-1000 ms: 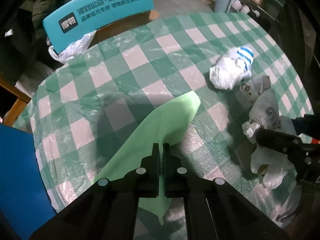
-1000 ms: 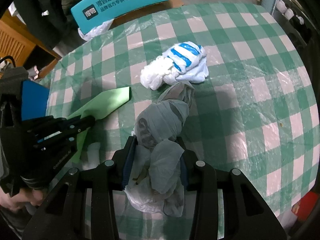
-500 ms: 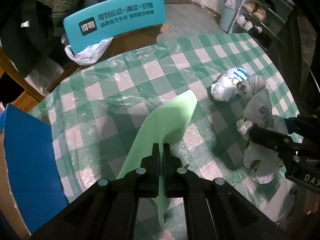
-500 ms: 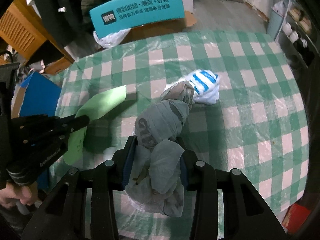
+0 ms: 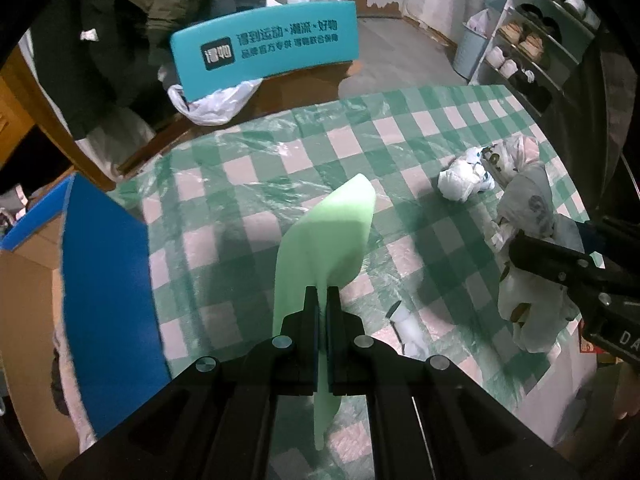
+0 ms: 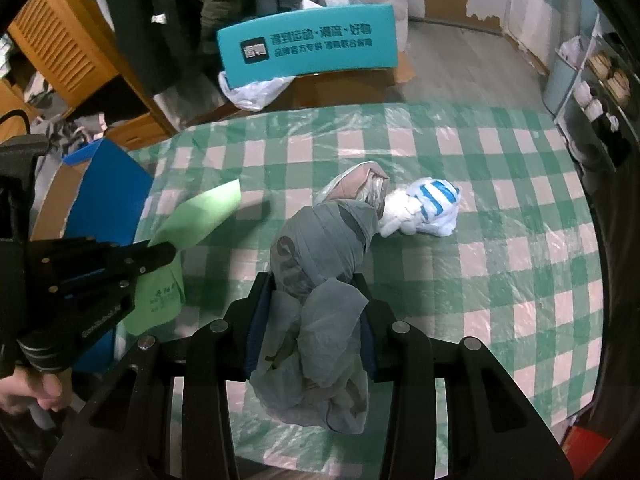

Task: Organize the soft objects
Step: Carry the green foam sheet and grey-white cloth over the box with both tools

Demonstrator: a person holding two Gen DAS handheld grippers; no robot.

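My left gripper (image 5: pixel 322 294) is shut on a light green plastic bag (image 5: pixel 332 236), which hangs in the air above the checked tablecloth (image 5: pixel 256 184). In the right wrist view the same green bag (image 6: pixel 200 212) and left gripper (image 6: pixel 166 254) show at the left. My right gripper (image 6: pixel 314 280) is shut on a grey bundle of plastic bags (image 6: pixel 320 248), lifted off the table. That grey bundle (image 5: pixel 528 216) and the right gripper (image 5: pixel 520 246) appear at the right of the left wrist view. A white bag with blue stripes (image 6: pixel 424 208) lies on the cloth beyond.
A blue-lined cardboard box (image 5: pixel 100 280) stands open off the table's left edge. Behind the table is a chair with a teal backrest (image 5: pixel 264 52) and a white bag (image 5: pixel 212 100) on its seat. A shoe rack (image 5: pixel 532 52) stands at the far right. A small white object (image 5: pixel 408 324) lies on the cloth.
Both grippers have risen with their bags; the table looks farther below. The green bag's far end has left the cloth, and the grey bundle has come off the table.
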